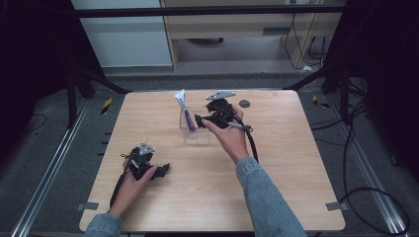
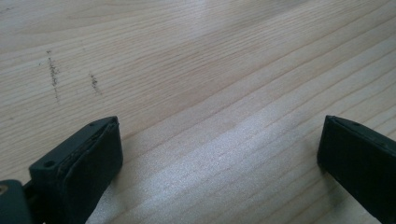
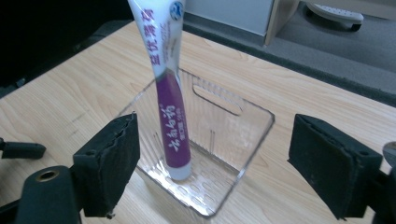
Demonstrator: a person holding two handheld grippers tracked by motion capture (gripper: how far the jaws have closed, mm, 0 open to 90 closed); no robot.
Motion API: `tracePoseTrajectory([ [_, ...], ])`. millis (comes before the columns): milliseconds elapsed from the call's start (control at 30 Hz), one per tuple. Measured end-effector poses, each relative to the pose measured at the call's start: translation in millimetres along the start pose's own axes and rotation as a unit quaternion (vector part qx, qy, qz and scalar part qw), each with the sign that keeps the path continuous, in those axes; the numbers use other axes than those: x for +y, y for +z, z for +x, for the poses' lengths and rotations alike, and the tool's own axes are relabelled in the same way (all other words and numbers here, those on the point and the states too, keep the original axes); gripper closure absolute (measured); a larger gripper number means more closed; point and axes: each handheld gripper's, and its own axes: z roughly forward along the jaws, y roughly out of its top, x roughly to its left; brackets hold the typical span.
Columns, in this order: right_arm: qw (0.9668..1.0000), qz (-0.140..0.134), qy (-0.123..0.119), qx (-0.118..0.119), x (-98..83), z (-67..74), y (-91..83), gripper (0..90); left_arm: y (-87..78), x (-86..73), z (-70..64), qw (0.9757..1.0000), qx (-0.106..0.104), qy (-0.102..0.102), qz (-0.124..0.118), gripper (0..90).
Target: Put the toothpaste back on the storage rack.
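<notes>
While upright in the bin, the tube faces the right tool's spread jaws.

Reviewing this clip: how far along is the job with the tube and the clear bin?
Done: the purple-and-white tube stands cap down inside the clear bin, leaning on a wall. In hand: nothing; the right gripper is open beside the bin. The left gripper rests open over bare table. Left: probably only drawing the right gripper away.
</notes>
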Motion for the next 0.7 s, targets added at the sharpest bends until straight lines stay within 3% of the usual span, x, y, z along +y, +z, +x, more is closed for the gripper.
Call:
tracePoseTrajectory([
  [267, 0.9995, 0.014, -0.014, -0.026, -14.6, -12.6, -10.1, 11.8, 0.0, 0.0, 0.0, 1.0, 0.0, 0.001, 0.0, 0.0],
  [700, 0.9988, 0.019, -0.009, -0.044, -36.8, -33.5, -31.2, 10.7, 0.0, 0.0, -0.1, 1.0, 0.0, 0.0, 0.0, 0.0],
])
